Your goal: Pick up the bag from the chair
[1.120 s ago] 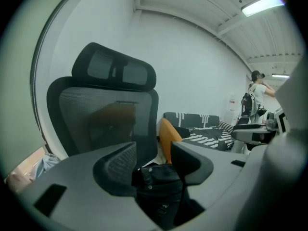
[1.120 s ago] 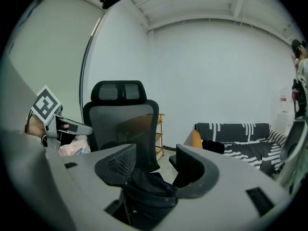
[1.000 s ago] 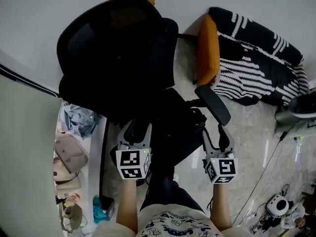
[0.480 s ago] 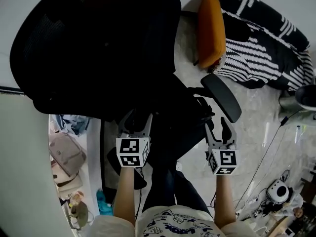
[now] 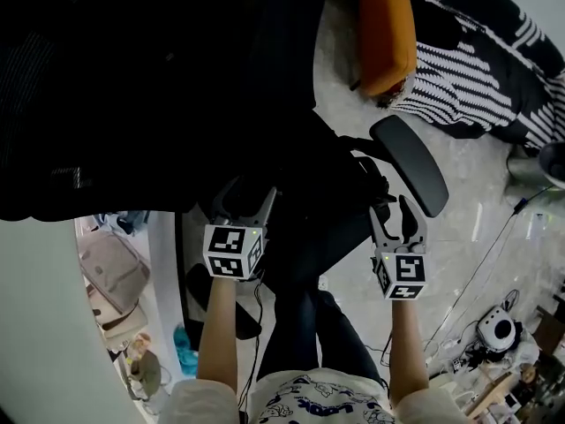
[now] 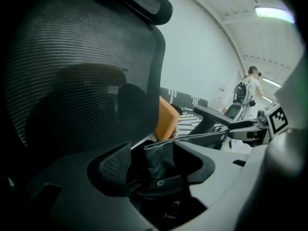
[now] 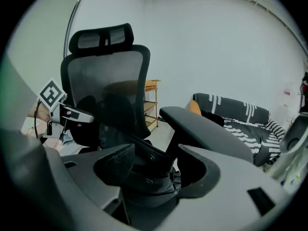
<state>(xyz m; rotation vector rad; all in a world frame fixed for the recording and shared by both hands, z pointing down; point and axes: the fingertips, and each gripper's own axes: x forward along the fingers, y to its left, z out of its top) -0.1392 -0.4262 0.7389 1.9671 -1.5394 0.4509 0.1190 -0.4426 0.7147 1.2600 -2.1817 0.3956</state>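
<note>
**Inspector:** Step in hand?

**Examiner:** Approach, I judge. Left gripper (image 5: 247, 208) is spread, with the black bag (image 6: 161, 161) on the chair (image 5: 132, 87) seat between its jaws. Right gripper (image 5: 392, 223) is likewise spread about it. Next: close both, then lift clear of the armrest (image 5: 415, 162).

**Inspector:** Writing?

**Examiner:** None legible, only square markers (image 5: 231, 253).

head view overhead, gripper views low, close, sharing chair (image 5: 132, 87)

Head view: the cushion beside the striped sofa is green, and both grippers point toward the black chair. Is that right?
No. The cushion is orange, not green, as the head view shows. It does sit beside the striped sofa, and the left gripper and right gripper both point toward the black chair.
</note>
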